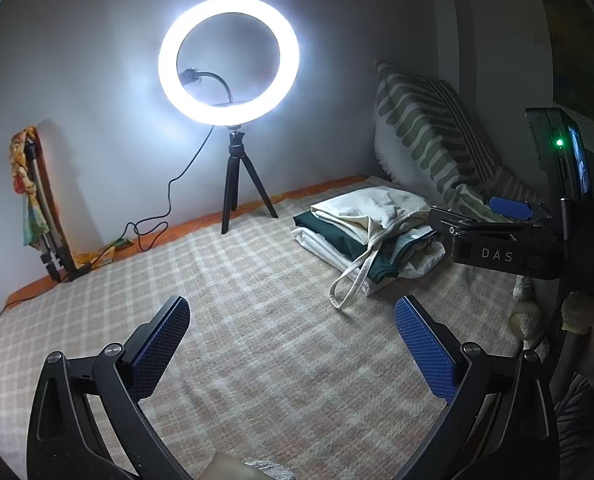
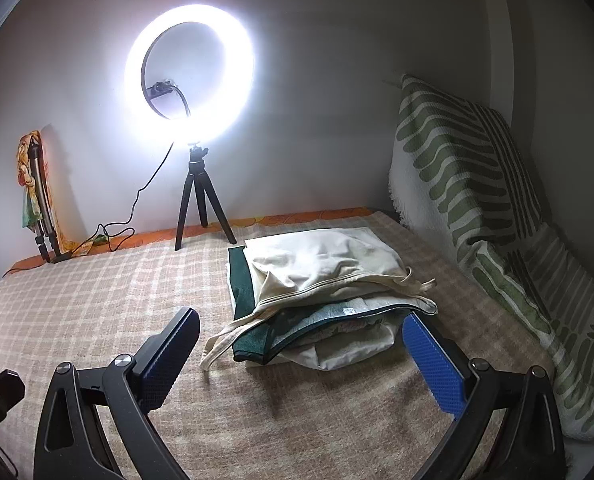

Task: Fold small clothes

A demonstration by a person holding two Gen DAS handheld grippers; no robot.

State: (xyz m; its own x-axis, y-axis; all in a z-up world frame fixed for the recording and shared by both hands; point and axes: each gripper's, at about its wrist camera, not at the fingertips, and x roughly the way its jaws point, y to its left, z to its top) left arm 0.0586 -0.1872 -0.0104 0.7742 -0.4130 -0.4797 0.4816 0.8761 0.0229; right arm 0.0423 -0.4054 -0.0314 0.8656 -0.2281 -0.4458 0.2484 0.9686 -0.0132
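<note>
On the checked blanket [image 1: 233, 320] of the bed, the stack of clothes [image 2: 321, 300] lies straight ahead of the right gripper [image 2: 301, 350], its near edge close between the spread fingers, its long axis running away toward the wall. From the left gripper [image 1: 291, 344] the same stack sits farther off, ahead and to the right, so the right hand is the nearer one. Both grippers stand wide with nothing between their pads, and the cream piece on top [image 2: 325, 264] trails a loop [image 2: 225, 344] toward the right gripper.
</note>
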